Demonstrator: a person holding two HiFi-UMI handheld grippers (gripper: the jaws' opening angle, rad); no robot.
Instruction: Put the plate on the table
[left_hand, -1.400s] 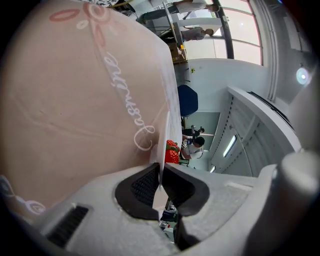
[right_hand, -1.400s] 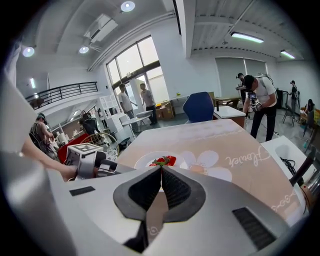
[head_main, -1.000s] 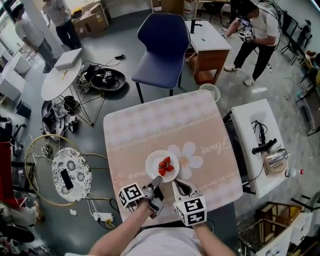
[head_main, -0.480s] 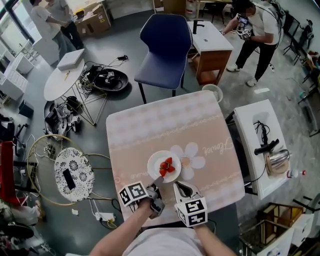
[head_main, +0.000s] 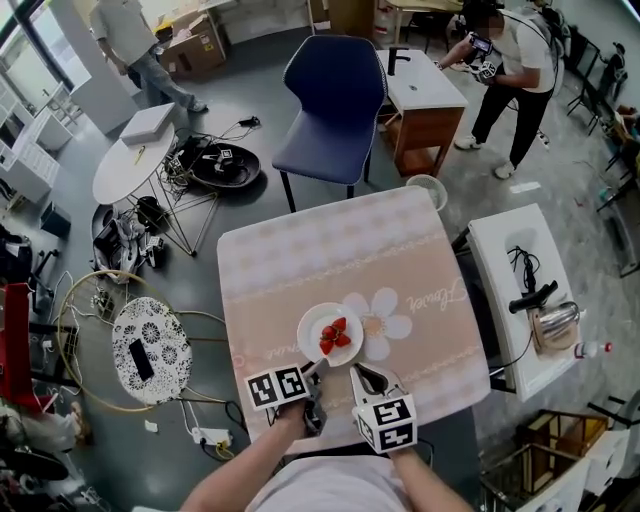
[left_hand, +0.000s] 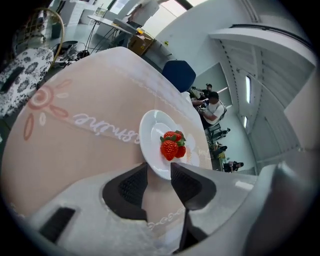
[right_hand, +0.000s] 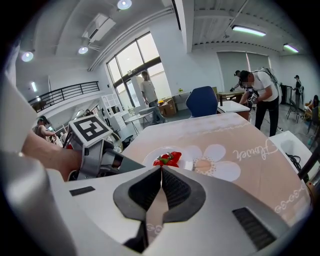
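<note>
A white plate (head_main: 313, 328) with strawberries (head_main: 333, 336) lies flat on the pink flower-print tablecloth (head_main: 330, 255), close to the table's near edge. My left gripper (head_main: 314, 369) sits at the plate's near rim. In the left gripper view its jaws are opening; the plate (left_hand: 151, 134) has its rim just at their tips, and the pads do not press it. The strawberries (left_hand: 171, 144) sit in the plate's middle. My right gripper (head_main: 358, 373) hovers beside it, right of the plate. It (right_hand: 161, 171) is shut with nothing in it.
A blue chair (head_main: 331, 92) stands at the table's far side. At the right is a white side table (head_main: 523, 292) with a cable and a metal appliance. A round white table (head_main: 130, 162), a patterned stool (head_main: 146, 349) and floor cables lie left. People stand farther back.
The left gripper's jaws have spread apart at the plate's near rim. The plate stays put on the table. The right gripper has hardly moved.
</note>
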